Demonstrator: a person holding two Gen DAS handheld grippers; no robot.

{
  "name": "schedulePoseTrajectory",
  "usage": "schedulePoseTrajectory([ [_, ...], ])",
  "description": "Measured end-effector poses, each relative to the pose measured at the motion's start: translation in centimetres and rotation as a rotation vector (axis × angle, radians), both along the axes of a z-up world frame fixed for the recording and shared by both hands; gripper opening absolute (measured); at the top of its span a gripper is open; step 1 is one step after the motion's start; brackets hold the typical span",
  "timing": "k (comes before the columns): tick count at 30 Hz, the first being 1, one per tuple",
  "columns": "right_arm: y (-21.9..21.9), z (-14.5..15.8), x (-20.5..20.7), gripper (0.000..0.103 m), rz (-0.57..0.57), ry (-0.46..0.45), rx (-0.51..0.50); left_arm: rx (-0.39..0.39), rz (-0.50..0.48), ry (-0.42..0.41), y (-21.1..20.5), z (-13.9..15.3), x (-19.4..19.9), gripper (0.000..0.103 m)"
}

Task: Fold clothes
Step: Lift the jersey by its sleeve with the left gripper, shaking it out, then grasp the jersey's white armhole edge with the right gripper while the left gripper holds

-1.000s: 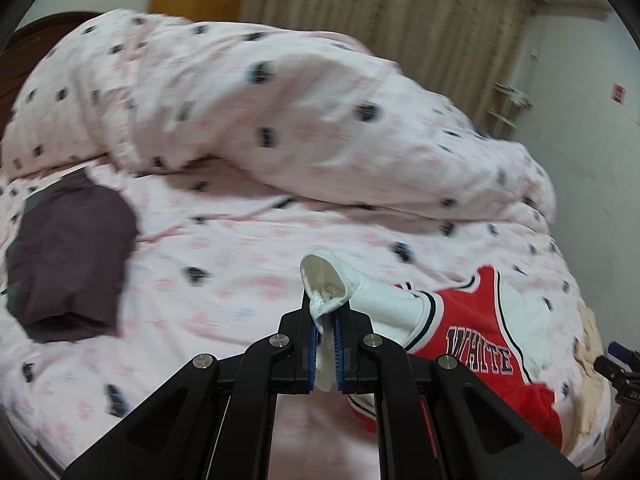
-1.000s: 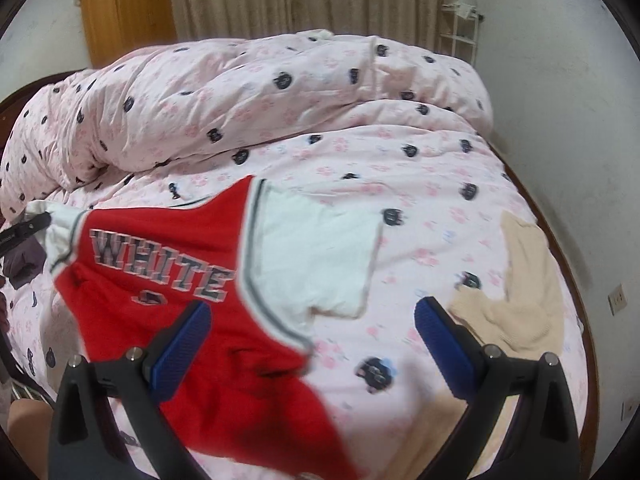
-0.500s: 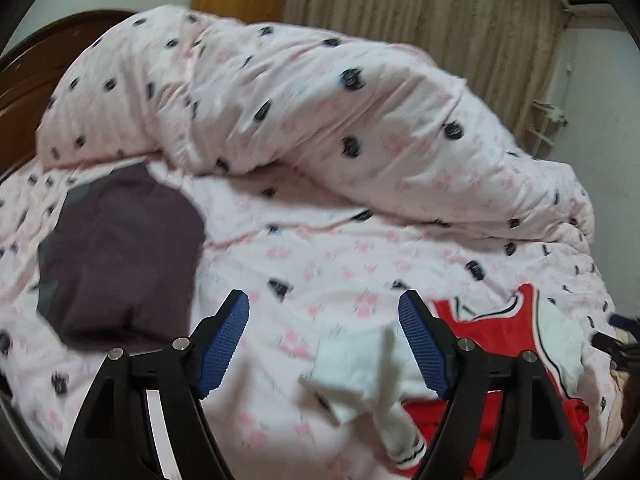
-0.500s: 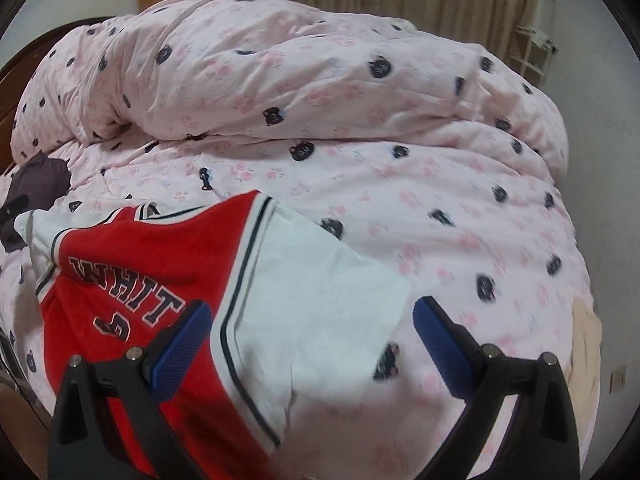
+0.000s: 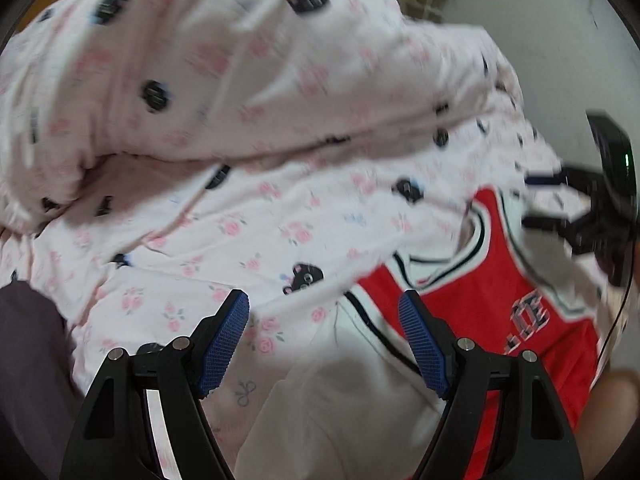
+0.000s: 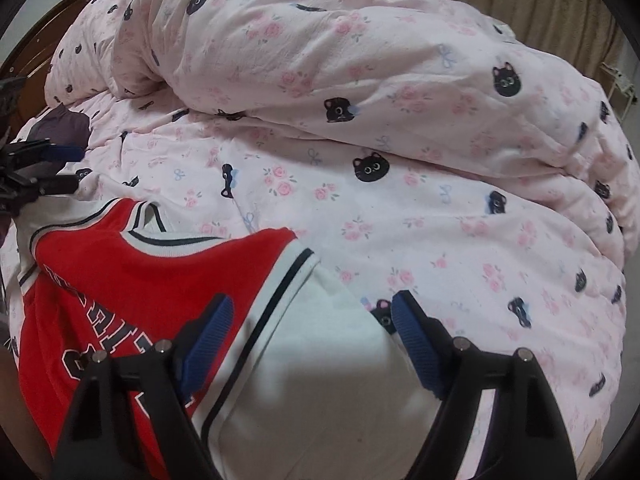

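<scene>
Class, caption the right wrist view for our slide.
Open right gripper above white sleeve of red jersey on floral duvet.

The jersey (image 6: 132, 276) lies flat on the bed (image 6: 400, 216); behind it the duvet (image 6: 360, 60) is heaped, a folded garment (image 6: 66, 126) off left.

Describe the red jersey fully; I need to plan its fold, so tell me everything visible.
The red jersey lies spread face up on the pink floral bedding. Its red body has white sleeves, black-and-white striped trim at the neck and armholes, and dark block lettering. The fabric looks soft and a little rumpled. Both the left gripper and the right gripper are open above its sleeves.
</scene>
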State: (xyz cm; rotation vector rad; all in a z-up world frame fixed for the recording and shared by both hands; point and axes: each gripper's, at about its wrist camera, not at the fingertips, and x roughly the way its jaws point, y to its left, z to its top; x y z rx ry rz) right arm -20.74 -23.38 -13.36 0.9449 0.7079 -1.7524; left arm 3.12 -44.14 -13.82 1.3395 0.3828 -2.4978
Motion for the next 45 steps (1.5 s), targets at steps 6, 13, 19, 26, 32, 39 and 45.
schedulePoseTrajectory([
  [6,-1.5,-2.0,-0.9,0.075,0.048,-0.027,0.037,0.048,-0.045,-0.043,1.2,-3.1,-0.8,0.037],
  [13,-2.1,-4.4,-1.1,0.042,0.052,-0.067,0.056,0.005,-0.020,-0.037,2.2,-4.0,-1.1,0.007],
  [19,-0.9,-2.7,-1.4,0.007,0.048,-0.068,0.008,-0.061,0.028,0.032,1.2,-1.0,-1.5,0.005],
  [26,-0.5,0.9,-2.0,0.003,0.037,-0.023,-0.063,-0.142,0.084,0.115,-0.1,2.8,-2.2,0.005],
  [32,-0.9,3.6,-3.5,0.003,-0.036,0.048,-0.130,-0.215,0.123,0.129,-1.1,3.4,-4.1,0.005],
  [39,-3.5,0.0,-6.4,0.000,-0.201,0.167,0.025,-0.267,0.177,0.059,-1.6,-0.7,-7.1,0.005],
  [45,-3.0,-1.7,-7.8,0.026,-0.244,0.066,0.023,-0.357,0.286,-0.013,-2.3,-1.9,-6.8,0.014],
])
